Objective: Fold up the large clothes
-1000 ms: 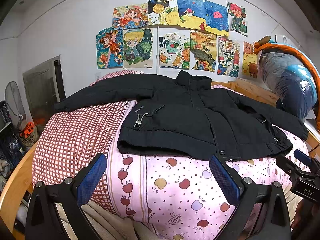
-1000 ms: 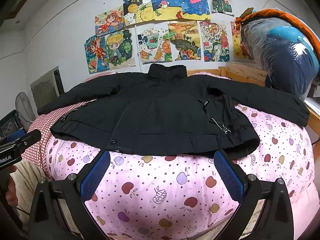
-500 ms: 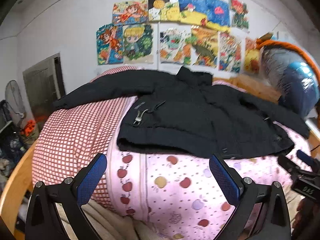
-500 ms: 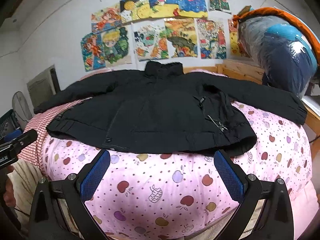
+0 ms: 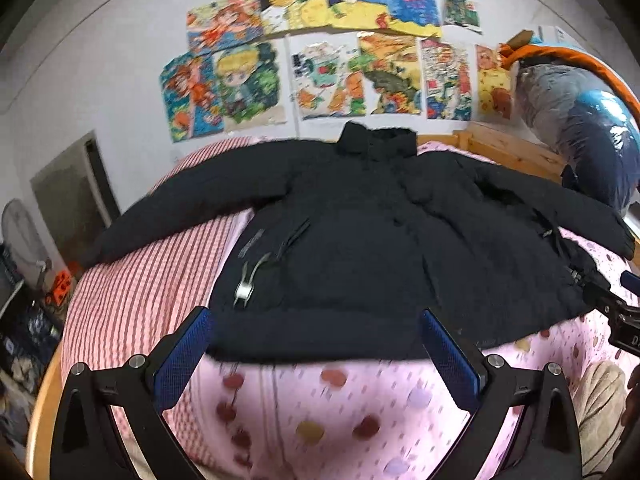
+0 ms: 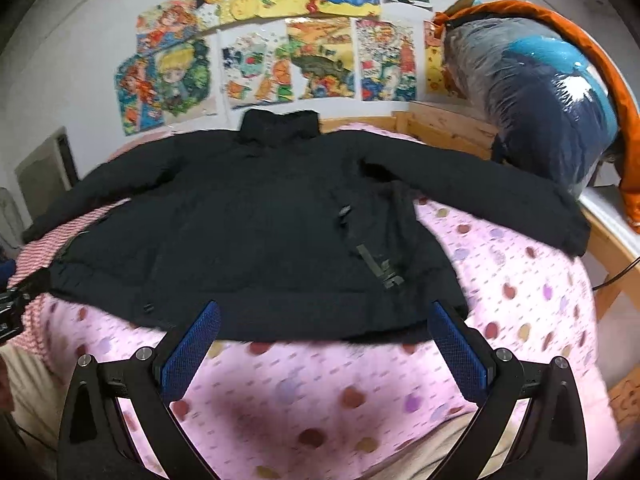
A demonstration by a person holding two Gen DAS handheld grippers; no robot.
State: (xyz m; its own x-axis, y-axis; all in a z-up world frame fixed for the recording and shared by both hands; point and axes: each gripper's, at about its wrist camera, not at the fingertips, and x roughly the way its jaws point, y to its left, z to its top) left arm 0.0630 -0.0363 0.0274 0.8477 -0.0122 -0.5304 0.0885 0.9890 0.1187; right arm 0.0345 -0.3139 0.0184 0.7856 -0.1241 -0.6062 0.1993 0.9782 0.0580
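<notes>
A large black padded jacket point(image 5: 360, 248) lies spread flat, front up, on the bed, both sleeves stretched out and collar toward the wall; it also shows in the right wrist view point(image 6: 260, 232). My left gripper point(image 5: 316, 336) is open and empty, its blue pads just short of the jacket's left hem. My right gripper point(image 6: 324, 332) is open and empty, just short of the right part of the hem. The left sleeve point(image 5: 192, 204) lies over a red checked cover. The right sleeve point(image 6: 480, 192) reaches toward the bed's right edge.
The bed has a pink fruit-print sheet point(image 6: 520, 304) and a red checked cover point(image 5: 136, 304). A wooden bed frame point(image 6: 444, 128) and a plastic-wrapped bundle of bedding point(image 6: 536, 92) stand at the back right. Drawings cover the wall. A fan point(image 5: 20, 236) and clutter stand left.
Both grippers have moved forward toward the jacket's hem, which now sits right at the fingertips. The jacket has not moved. Both grippers stay open.
</notes>
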